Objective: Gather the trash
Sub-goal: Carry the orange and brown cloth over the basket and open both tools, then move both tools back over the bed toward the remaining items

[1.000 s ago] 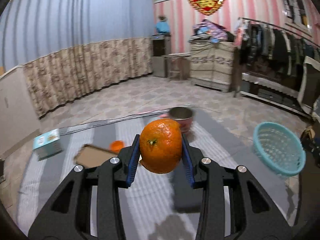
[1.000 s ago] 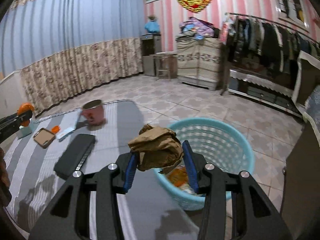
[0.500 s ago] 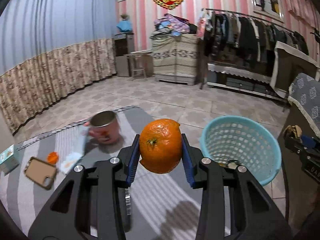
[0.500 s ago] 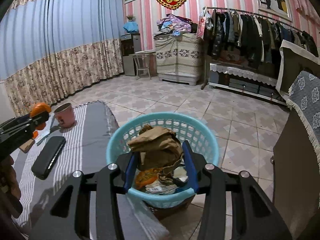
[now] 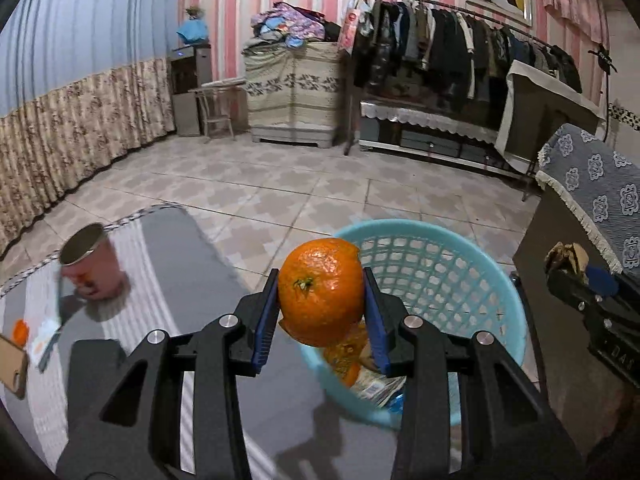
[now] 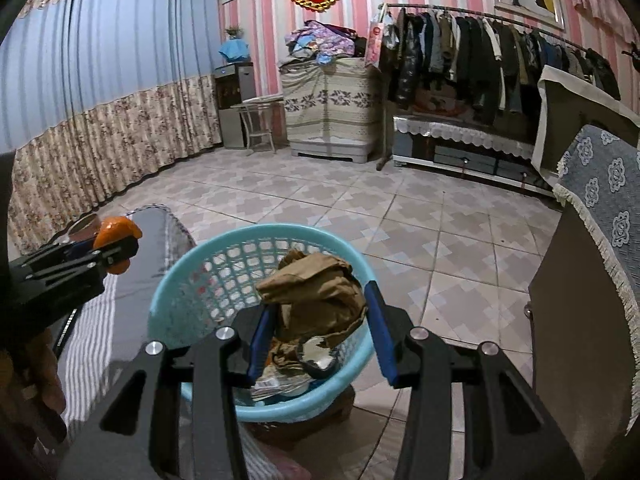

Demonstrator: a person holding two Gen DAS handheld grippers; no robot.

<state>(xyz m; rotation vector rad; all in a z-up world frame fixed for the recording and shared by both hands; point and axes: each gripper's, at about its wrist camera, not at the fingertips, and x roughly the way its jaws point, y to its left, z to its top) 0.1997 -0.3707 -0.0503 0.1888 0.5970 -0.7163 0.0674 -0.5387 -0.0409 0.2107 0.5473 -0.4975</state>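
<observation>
Both tools loaded: left tool (image 5: 321, 295) clamps round orange fruit (image 5: 320, 291) at rim of light-blue plastic mesh basket (image 5: 500, 280); right tool (image 6: 316, 322) grips crumpled brown wad, possibly paper (image 6: 316, 300), above basket interior

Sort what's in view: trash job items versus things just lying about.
Job in hand:
- orange peel in left gripper
- crumpled brown paper in right gripper
- turquoise basket

Lying about:
- pink mug
- phone case
- clothes rack
</observation>
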